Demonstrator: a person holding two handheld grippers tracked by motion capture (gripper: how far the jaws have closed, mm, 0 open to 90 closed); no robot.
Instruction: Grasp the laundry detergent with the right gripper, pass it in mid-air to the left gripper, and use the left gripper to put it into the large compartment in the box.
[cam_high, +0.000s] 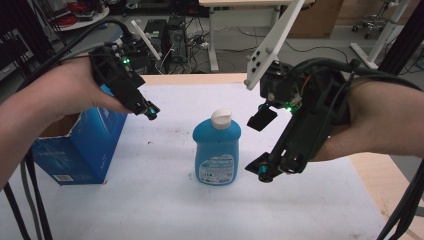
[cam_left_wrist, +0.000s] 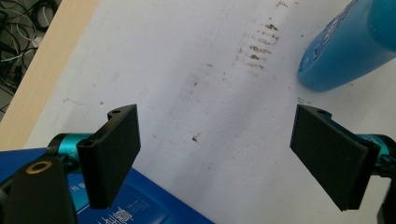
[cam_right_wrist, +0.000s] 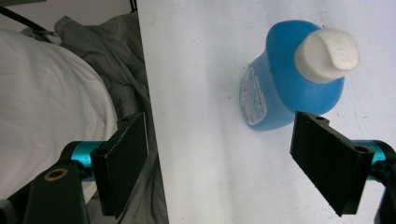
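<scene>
Two claws hang wide apart, gripping nothing: left claw (cam_high: 150, 113) above the blue carton (cam_high: 80, 147), right claw (cam_high: 263, 145) just beside the upright blue detergent bottle (cam_high: 217, 150) on the counter (cam_high: 165, 210).

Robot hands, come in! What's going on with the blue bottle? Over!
Left gripper open, holding nothing. Right gripper open beside the blue bottle, not touching. Bottle upright, cap on. Blue box off to the left, not in the way.
</scene>
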